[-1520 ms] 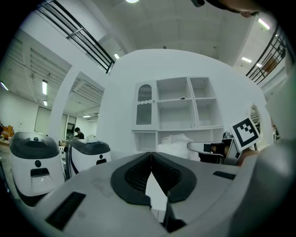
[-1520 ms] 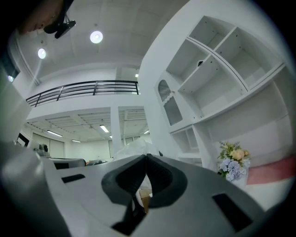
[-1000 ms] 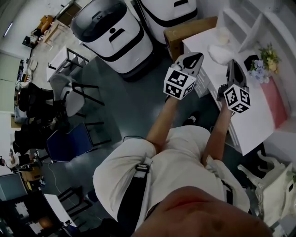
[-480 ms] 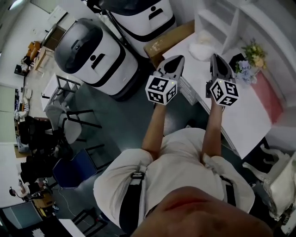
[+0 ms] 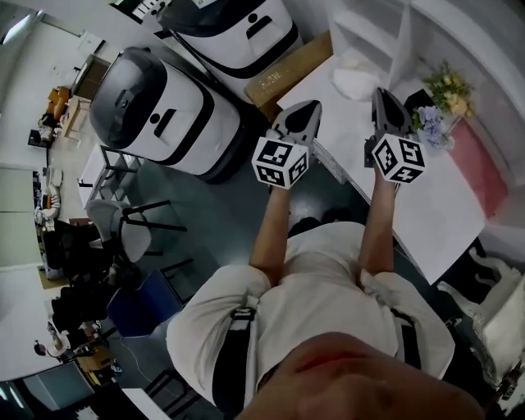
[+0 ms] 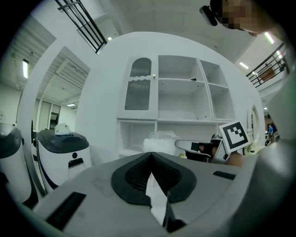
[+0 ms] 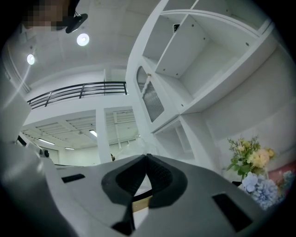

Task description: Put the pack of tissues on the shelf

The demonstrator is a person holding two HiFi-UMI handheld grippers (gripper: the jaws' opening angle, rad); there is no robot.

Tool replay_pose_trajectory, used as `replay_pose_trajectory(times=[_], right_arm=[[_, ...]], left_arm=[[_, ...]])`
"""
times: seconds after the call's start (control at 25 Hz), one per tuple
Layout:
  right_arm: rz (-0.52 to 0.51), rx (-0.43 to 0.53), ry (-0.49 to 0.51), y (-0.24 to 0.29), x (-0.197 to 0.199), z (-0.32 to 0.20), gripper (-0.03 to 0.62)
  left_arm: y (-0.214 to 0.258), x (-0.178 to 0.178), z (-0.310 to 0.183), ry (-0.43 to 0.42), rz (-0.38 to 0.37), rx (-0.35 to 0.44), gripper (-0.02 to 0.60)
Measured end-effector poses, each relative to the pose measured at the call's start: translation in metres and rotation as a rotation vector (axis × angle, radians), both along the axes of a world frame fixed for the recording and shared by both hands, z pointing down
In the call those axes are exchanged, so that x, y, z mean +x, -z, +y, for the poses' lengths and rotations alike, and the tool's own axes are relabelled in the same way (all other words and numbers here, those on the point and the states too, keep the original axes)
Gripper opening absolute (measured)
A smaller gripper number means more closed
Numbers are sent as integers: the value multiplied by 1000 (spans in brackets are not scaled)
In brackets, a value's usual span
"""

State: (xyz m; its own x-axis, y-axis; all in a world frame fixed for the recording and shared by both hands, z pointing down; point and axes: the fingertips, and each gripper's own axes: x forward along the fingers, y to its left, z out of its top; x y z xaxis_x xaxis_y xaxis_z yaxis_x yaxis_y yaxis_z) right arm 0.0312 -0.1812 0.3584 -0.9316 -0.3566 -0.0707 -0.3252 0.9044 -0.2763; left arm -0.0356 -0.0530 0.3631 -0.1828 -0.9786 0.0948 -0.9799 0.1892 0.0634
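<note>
The pack of tissues, a white crinkly plastic pack, lies on the white table in front of the white shelf unit. In the left gripper view the pack sits below the open shelf compartments. My left gripper hovers at the table's left edge, short of the pack, shut and empty. My right gripper hangs over the table just right of the pack, also shut with nothing in it. The right gripper view looks up at the shelf.
A vase of flowers stands on the table right of my right gripper, with a pink mat beyond. A cardboard box and two white robots stand left of the table. Chairs are on the dark floor.
Both grippers have moved closer to the table and the pack, and now stay nearly still. The head view has swung slightly; jaws stay shut.
</note>
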Motion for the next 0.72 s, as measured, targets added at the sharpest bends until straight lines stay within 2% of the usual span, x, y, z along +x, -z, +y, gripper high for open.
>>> replay_pose_trajectory(times=[0.2, 0.4, 0.72], right_arm=[[5, -25, 16, -18, -10, -4, 69], [26, -31, 25, -28, -16, 8, 69], [19, 5, -24, -16, -28, 4, 69]], left_arm=[[-26, -12, 8, 31, 13, -39, 9], [-24, -25, 24, 48, -9, -56, 11], [-21, -38, 12, -21, -34, -59, 11]])
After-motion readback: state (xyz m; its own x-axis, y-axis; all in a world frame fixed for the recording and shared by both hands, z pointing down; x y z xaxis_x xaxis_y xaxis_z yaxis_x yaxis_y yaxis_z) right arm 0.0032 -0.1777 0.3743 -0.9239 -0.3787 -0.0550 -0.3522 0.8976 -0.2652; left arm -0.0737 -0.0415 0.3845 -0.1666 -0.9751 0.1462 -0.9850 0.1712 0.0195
